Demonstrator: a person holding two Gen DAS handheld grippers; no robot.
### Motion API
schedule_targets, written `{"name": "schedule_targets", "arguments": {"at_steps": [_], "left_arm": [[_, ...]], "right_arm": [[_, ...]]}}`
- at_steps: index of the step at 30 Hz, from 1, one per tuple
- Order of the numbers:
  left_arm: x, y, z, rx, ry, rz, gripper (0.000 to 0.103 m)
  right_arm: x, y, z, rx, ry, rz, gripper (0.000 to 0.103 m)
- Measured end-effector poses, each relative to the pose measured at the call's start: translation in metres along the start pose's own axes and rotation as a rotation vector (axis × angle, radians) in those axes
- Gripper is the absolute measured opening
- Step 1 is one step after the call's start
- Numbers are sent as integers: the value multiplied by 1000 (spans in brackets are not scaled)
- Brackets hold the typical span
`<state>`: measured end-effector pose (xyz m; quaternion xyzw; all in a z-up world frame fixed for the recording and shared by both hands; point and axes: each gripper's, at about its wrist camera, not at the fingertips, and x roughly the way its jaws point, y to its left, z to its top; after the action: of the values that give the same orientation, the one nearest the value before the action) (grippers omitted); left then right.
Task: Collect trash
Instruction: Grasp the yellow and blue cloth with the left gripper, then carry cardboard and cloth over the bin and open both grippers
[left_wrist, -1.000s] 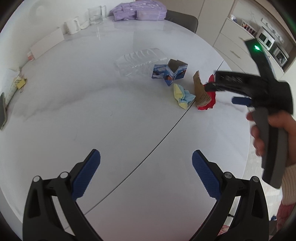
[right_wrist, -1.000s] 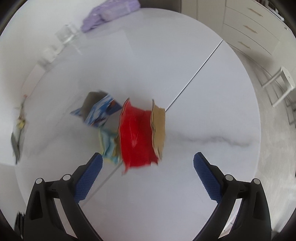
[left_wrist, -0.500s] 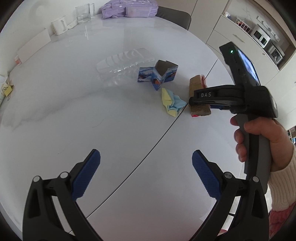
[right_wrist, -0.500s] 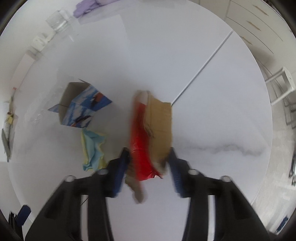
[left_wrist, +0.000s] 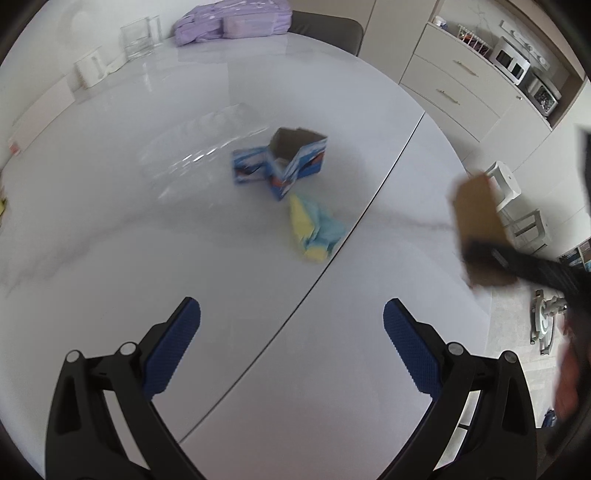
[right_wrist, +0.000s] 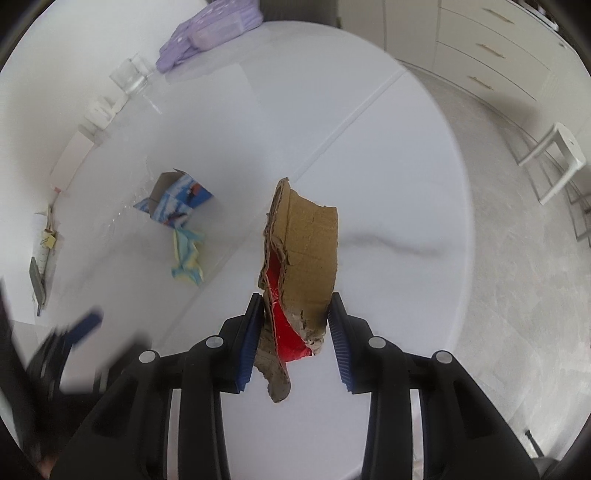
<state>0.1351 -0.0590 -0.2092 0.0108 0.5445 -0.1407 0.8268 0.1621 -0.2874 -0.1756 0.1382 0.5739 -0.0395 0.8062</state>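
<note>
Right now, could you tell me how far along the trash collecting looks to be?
Early. Nothing visibly binned yet. In hand: the right gripper is shut on the torn cardboard piece with red lining, held above the table. Left: the open blue carton, the yellow-blue wrapper and clear plastic packaging lie there; the left gripper is open, empty.

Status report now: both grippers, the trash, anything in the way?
Right gripper shut on torn cardboard, lifted off the table. Left gripper open, empty. Blue box and yellow-blue wrapper remain. Nothing in the way.
</note>
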Motion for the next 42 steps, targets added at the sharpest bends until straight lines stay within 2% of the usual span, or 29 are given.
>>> {"name": "schedule_targets", "arguments": {"at_steps": [4, 9, 11, 14, 16, 20, 22, 24, 31, 36, 42], "left_arm": [[24, -11, 20, 1, -27, 24, 95], [53, -20, 39, -32, -14, 42, 95], [62, -23, 42, -38, -7, 51, 90], [74, -24, 45, -58, 24, 52, 76], [80, -24, 46, -77, 40, 61, 62], [81, -29, 47, -47, 31, 99, 36], [80, -29, 47, -40, 47, 92, 36], [72, -31, 47, -38, 28, 98, 36], [18, -57, 32, 39, -26, 101, 36], [-29, -89, 2, 68, -24, 42, 36], [-68, -156, -53, 141, 5, -95, 36]], "right_arm": [[-23, -14, -21, 34, -3, -23, 37], [-42, -48, -50, 101, -8, -16, 37], [-44, -55, -57, 118, -7, -21, 37], [-50, -66, -64, 126, -10, -24, 37], [-54, -72, -68, 134, -17, -22, 37], [-56, -76, -71, 139, -26, -19, 37], [-56, -78, -73, 142, -28, -17, 37], [-57, -79, -74, 139, -32, -9, 37], [-70, -86, -86, 110, -51, 13, 37], [-86, -102, -106, 85, -62, 17, 37], [-109, -140, -146, 92, -72, -10, 37]]}}
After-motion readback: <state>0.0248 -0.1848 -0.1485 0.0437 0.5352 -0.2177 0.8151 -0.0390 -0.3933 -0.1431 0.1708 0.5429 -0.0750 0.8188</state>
